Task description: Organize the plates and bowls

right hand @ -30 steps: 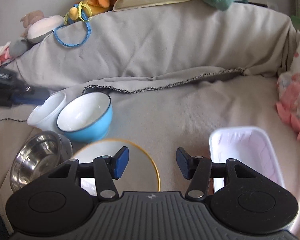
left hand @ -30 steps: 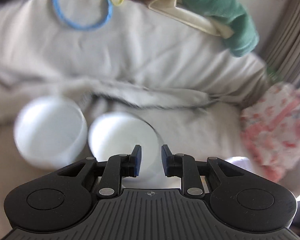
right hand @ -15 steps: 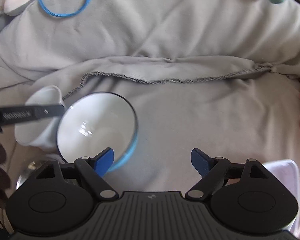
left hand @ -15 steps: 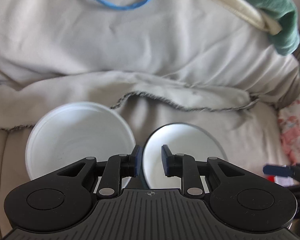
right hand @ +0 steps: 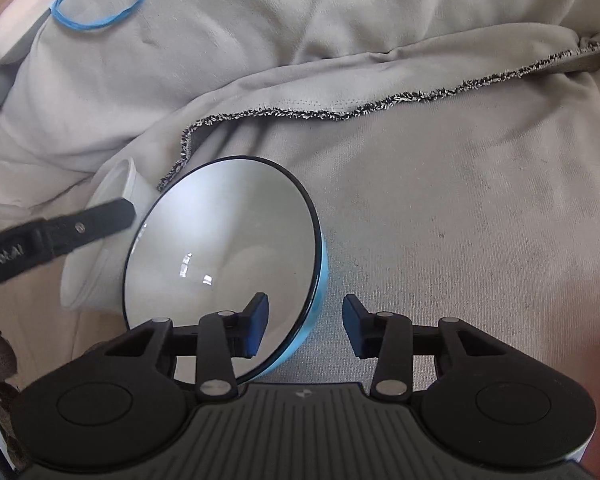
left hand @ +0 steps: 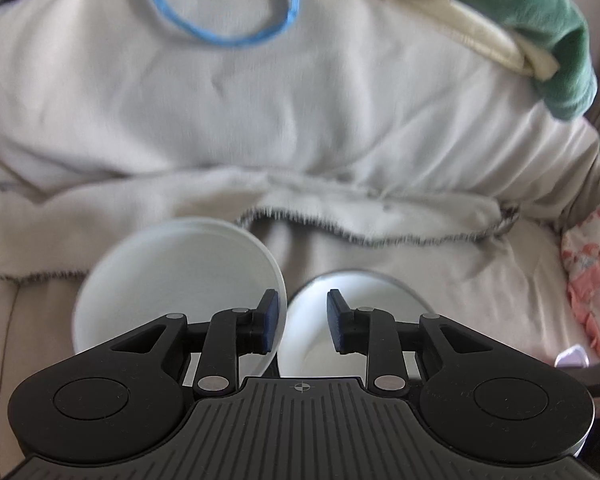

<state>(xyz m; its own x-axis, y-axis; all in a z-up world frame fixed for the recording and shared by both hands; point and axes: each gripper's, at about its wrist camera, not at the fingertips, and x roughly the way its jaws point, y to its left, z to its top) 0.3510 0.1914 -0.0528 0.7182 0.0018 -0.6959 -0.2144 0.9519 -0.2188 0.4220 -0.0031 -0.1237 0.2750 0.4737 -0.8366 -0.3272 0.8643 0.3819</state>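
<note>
**Seating the grippers on the bowl rims**

The left gripper (left hand: pixel 299 322) stood part-open and empty, its left pad inside the white bowl (left hand: pixel 172 280) (tilted on the blanket (left hand: pixel 260 120)) with the rim in the gap. The right gripper (right hand: pixel 303 324) stood wider open, holding nothing, straddling the near rim of the blue bowl (right hand: pixel 220 264), which touched the white one. Recommended procedure was judged to be: advance until the rim sat deep between the pads, then close squarely, since the soft blanket could let either bowl tip.
</note>
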